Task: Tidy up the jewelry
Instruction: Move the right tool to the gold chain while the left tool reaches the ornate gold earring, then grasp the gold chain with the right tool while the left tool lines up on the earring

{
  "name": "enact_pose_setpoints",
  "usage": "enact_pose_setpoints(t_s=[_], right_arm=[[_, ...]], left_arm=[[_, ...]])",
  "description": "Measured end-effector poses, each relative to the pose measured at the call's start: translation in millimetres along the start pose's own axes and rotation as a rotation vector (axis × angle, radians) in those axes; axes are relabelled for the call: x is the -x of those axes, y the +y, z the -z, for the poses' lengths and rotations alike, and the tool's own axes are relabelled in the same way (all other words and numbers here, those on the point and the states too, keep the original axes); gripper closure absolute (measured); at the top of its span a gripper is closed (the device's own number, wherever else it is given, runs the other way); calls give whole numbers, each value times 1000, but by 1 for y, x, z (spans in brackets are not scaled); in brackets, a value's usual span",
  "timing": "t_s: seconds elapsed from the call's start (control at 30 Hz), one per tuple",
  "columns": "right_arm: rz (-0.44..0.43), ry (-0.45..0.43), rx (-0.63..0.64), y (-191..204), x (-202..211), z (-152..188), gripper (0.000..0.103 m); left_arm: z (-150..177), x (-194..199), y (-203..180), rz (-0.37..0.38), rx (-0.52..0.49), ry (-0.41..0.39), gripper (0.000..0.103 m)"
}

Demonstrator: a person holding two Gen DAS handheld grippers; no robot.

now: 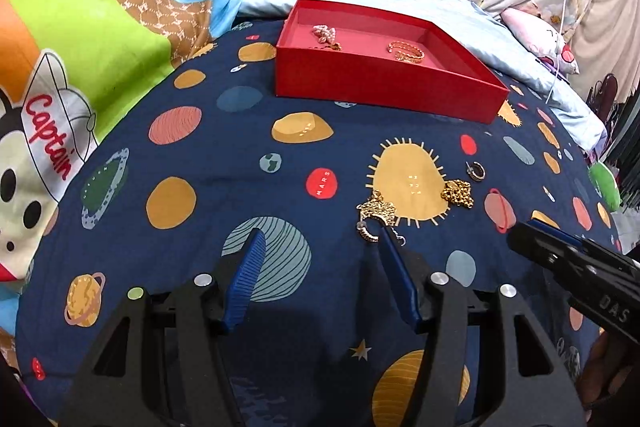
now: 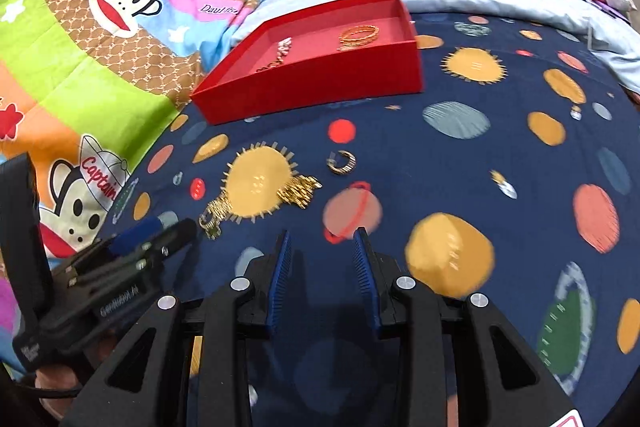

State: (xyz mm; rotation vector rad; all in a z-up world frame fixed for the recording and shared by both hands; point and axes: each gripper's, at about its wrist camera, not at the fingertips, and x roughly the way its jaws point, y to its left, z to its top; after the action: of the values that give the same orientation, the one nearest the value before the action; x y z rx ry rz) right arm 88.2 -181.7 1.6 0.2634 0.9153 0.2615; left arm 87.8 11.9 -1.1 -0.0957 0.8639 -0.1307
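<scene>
Two pieces already lie in the red box [image 1: 384, 87]; three wait on the bed [image 1: 200, 155]. Left tongs [image 1: 320, 239] gape empty, right tongs [image 2: 322, 233] narrower, empty too.

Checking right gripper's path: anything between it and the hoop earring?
Nothing but bare planet-print bedspread lies between the right gripper and hoop earring, per the right wrist view.

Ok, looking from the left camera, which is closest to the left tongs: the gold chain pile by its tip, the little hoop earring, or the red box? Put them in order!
1. Gold chain pile: right at the tip of the left tongs, on their right side.
2. Hoop earring: farther up and right, on the blanket.
3. Red box: farthest, toward the pillows.
</scene>
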Motion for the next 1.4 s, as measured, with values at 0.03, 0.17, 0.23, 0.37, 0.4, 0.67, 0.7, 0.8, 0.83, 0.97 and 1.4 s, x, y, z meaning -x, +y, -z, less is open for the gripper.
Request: enact_pose_setpoints(t_s=[0.03, 0.17, 0.23, 0.37, 0.4, 0.67, 0.7, 0.8, 0.83, 0.97, 1.4], right_arm=[[-1, 0, 3, 2, -3, -2, 71], [-1, 4, 20, 11, -18, -13, 71], [-2, 9, 23, 13, -24, -18, 71], [2, 16, 32, 17, -34, -24, 71], [2, 19, 34, 18, -37, -25, 71], [25, 24, 57, 19, -42, -26, 91], [23, 25, 56, 19, -41, -26, 93], [26, 15, 61, 19, -38, -24, 97], [29, 14, 63, 19, -37, -23, 97], [33, 5, 62, 17, -29, -19, 98], [12, -25, 17, 2, 0, -12, 98]], left_arm=[[0, 0, 1, 3, 4, 2, 47], [2, 2, 6, 7, 11, 0, 47], [3, 3, 8, 8, 14, 1, 47], [5, 5, 10, 10, 12, 3, 47], [5, 6, 11, 10, 13, 4, 47], [7, 6, 12, 14, 11, 6, 47], [7, 6, 12, 16, 11, 6, 47], [7, 7, 10, 28, 14, 12, 47], [6, 7, 9, 32, 15, 14, 47], [3, 5, 4, 43, 14, 20, 47], [-10, -10, -19, 49, -31, 31, 62]])
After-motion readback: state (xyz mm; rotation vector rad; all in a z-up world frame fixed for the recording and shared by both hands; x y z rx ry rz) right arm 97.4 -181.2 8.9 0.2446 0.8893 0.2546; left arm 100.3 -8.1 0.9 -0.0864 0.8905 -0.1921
